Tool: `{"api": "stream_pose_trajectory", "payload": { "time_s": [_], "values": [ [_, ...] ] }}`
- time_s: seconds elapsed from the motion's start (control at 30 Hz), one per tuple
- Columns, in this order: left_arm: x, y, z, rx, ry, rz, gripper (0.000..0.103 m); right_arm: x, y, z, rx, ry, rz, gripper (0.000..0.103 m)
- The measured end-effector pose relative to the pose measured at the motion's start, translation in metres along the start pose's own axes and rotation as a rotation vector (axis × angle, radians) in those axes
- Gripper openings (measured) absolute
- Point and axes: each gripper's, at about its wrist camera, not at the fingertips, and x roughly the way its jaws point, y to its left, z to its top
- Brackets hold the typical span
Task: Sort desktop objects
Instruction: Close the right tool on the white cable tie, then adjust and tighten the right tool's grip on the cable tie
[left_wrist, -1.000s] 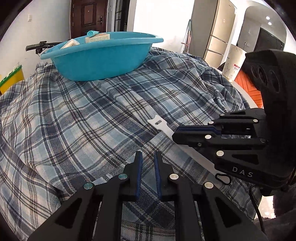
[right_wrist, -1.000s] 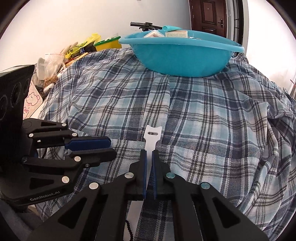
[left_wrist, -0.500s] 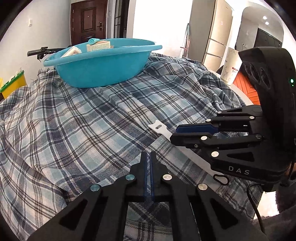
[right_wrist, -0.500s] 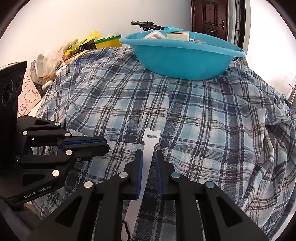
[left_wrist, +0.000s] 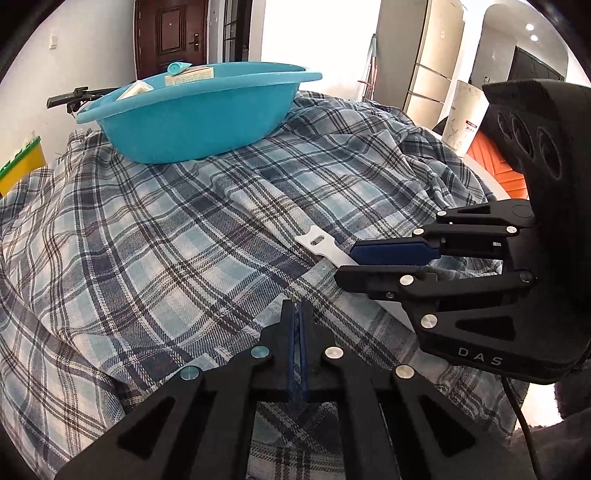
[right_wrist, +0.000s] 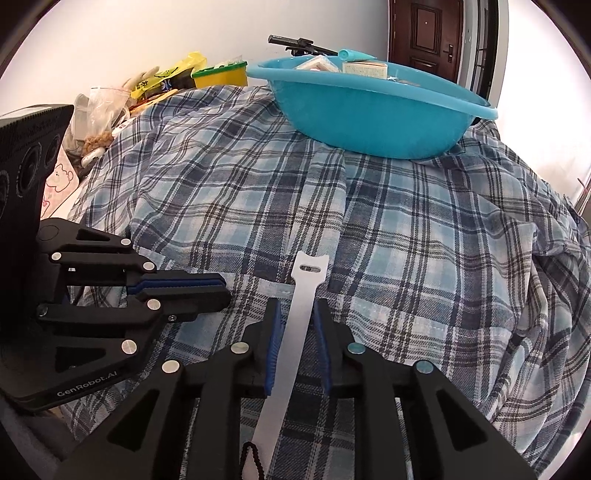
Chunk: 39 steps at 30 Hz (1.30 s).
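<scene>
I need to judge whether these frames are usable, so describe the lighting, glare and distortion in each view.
Left wrist view: the window behind the blue basin is blown out white; fisheye bending curves the plaid cloth, dark vignette at the corners; the left gripper looks sharp. Right wrist view: even light, overexposed at the right edge; the white strap stays crisp between the right gripper fingers.

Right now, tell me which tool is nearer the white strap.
Right. The right tool straddles the white strap, fingers open on either side; the left tool sits shut beside it, apart.
</scene>
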Motion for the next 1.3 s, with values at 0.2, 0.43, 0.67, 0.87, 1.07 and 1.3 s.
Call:
{"api": "stream_pose_trajectory", "payload": {
  "time_s": [0.2,0.43,0.67,0.87,1.07,1.3],
  "values": [
    [0.0,0.0,0.0,-0.008,-0.001,0.0,0.003,-0.014,-0.007,0.004,0.035,-0.068,-0.017,0.01],
    [0.0,-0.001,0.0,-0.006,-0.001,0.005,0.003,-0.012,-0.007,0.003,0.037,-0.036,0.034,0.008],
    [0.0,-0.001,0.0,-0.006,-0.001,0.007,0.003,-0.001,0.0,-0.002,0.024,-0.01,0.007,0.011],
    [0.0,-0.001,0.0,-0.006,-0.001,0.006,0.003,-0.001,0.004,-0.002,0.003,-0.009,0.039,0.038],
    [0.0,-0.001,0.0,-0.007,-0.001,0.007,0.003,-0.002,0.006,-0.003,-0.01,-0.021,0.006,0.012],
    [0.0,-0.001,0.0,-0.006,-0.001,0.009,0.003,-0.013,-0.003,0.001,0.009,-0.069,-0.002,0.002]
  ]
}}
